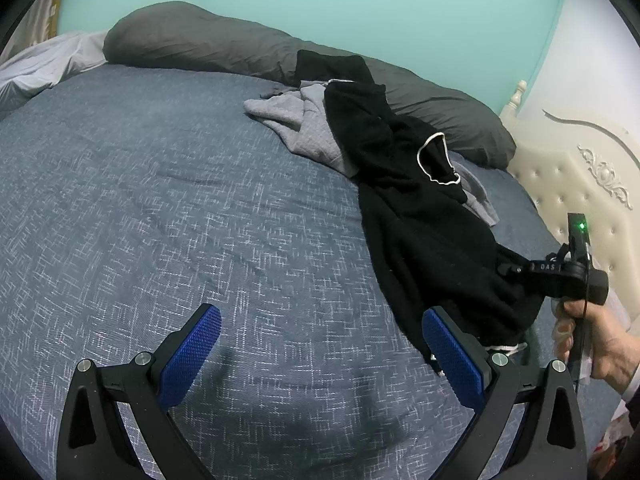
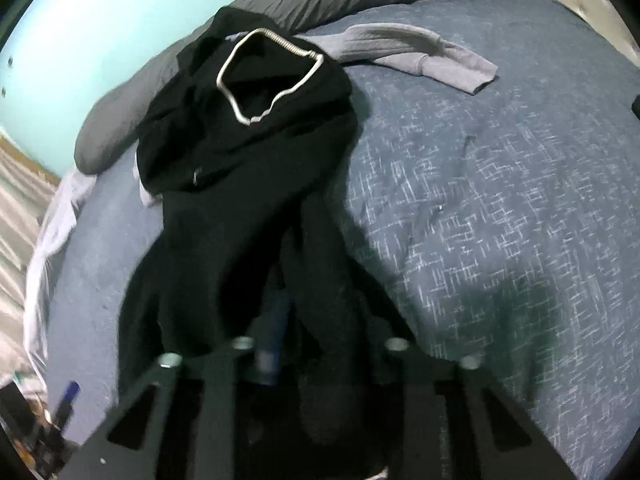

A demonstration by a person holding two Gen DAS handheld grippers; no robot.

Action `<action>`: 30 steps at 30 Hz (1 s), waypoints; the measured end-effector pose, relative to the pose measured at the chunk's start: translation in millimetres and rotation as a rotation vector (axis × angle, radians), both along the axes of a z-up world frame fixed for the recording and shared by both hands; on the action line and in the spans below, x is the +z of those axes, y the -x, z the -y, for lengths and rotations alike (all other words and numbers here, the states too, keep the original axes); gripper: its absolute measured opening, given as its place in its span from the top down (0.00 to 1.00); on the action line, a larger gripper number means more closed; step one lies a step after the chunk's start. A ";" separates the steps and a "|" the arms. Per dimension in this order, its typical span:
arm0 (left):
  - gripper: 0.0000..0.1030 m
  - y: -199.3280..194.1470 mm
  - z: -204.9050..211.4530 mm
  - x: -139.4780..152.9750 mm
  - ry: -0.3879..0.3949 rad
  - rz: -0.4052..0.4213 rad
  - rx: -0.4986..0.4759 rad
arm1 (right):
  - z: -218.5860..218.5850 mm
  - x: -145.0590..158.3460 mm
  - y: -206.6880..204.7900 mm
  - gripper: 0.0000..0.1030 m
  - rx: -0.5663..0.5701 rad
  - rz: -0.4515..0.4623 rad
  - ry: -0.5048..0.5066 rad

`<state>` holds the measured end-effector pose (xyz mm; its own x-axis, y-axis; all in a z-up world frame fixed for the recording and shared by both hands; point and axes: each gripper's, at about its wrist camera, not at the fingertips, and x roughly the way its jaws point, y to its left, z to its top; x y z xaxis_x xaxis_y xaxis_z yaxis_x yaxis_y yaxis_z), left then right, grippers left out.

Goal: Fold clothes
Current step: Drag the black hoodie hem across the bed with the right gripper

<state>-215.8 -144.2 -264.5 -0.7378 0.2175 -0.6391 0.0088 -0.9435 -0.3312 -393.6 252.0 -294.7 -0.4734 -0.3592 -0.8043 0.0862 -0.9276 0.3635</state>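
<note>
We pinch the black top tight in our right gripper, our left gripper hangs wide apart, and next we need to lay it flat on the bed.

A blue-grey bedspread with a pale crosshatch weave covers the bed. Along its far edge lies a long dark grey pillow against a flat mint-green wall. A cream tufted headboard with carved scrollwork stands at one side — a crumpled white sheet bunches at the opposite corner.
</note>
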 end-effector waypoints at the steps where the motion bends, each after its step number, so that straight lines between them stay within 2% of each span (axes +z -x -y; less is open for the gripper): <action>1: 0.00 0.0 -0.3 -0.1 0.001 0.000 -0.001 | 0.7 0.2 -2.5 0.91 0.012 -0.007 -0.012; 4: 0.00 -0.1 -1.3 -0.4 0.003 0.002 -0.003 | -2.6 14.0 -12.9 0.94 0.019 -0.055 -0.018; 11: 0.00 -0.6 -2.0 -0.9 0.000 0.002 -0.004 | -30.0 72.0 -39.3 0.95 -0.012 -0.193 0.008; 22: 0.00 0.8 -2.1 -2.5 -0.007 0.006 -0.006 | -101.3 41.1 -31.8 0.95 -0.203 -0.029 -0.047; 24: 0.00 0.9 -2.0 -2.9 -0.008 0.007 -0.007 | -101.1 39.5 -34.5 0.85 -0.242 -0.034 -0.070; 25: 0.00 1.0 -1.9 -3.1 -0.007 0.008 -0.006 | -96.5 43.2 -35.9 0.74 -0.246 -0.051 -0.099; 26: 0.00 1.2 -1.8 -3.2 -0.006 0.009 -0.006 | -91.9 47.0 -37.2 0.70 -0.250 -0.068 -0.128; 30: 0.00 1.7 -1.5 -3.8 -0.006 0.010 -0.004 | -73.4 62.0 -42.5 0.69 -0.265 -0.137 -0.242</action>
<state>-217.5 -142.7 -268.3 -0.7302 0.2243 -0.6454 0.0084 -0.9416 -0.3367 -351.0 325.4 -232.7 -0.6334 -0.0173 -0.7736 -0.1350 -0.9819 0.1325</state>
